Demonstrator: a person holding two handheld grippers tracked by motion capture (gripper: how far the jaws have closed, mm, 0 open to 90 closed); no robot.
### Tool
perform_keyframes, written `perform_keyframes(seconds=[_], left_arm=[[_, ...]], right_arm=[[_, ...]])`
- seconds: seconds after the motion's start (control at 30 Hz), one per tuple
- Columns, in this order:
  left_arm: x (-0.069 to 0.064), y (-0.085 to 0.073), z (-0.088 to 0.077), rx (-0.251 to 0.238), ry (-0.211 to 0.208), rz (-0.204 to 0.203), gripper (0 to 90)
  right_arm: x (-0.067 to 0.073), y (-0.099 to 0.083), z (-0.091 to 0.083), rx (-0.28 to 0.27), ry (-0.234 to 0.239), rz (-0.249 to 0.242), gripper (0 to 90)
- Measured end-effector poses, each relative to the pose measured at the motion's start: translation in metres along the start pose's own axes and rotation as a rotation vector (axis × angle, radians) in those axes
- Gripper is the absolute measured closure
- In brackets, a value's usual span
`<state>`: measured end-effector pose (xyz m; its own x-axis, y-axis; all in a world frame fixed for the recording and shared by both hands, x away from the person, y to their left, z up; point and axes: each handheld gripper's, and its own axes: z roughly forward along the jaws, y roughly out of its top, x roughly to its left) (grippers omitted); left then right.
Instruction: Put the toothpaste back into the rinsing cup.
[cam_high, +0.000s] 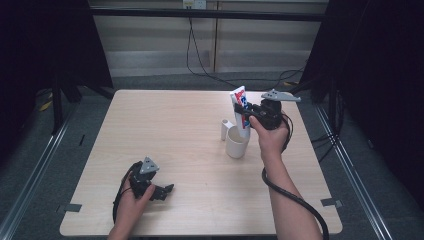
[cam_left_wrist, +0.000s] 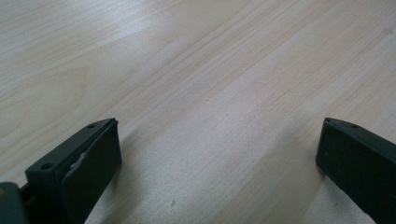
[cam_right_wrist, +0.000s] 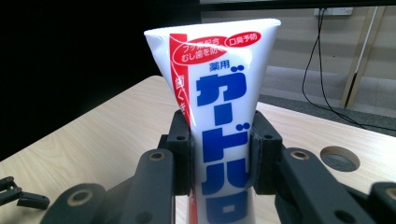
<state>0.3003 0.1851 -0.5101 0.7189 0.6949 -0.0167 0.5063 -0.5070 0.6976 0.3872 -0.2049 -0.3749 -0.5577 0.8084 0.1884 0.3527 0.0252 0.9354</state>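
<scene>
While right gripper (cam_high: 248, 113) clamps toothpaste tube (cam_high: 241, 111) upright, crimped end up, tube's lower end sits just over white cup (cam_high: 236, 141). Risk: soft tube slips or buckles under squeeze, misses rim, tips cup. Tube white, red band, blue lettering, flat crimp flaring wide at top. Left gripper (cam_high: 162, 191) rests well left of cup, jaws spread, holding nothing.
</scene>
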Motion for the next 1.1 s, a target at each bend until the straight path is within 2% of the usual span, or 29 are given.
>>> perform_keyframes(seconds=[0.33,0.87,1.1], left_arm=[[0.0,0.0,0.0,-0.001,-0.001,0.003,0.0],[0.001,0.0,0.0,0.005,-0.001,0.01,0.0],[0.001,0.0,0.0,0.005,-0.001,0.01,0.0]], right_arm=[[-0.002,-0.004,0.008,-0.006,-0.02,0.001,67.2],[-0.002,-0.016,0.009,-0.016,-0.012,0.002,66.6],[-0.001,-0.021,0.012,0.009,-0.009,-0.008,66.4]])
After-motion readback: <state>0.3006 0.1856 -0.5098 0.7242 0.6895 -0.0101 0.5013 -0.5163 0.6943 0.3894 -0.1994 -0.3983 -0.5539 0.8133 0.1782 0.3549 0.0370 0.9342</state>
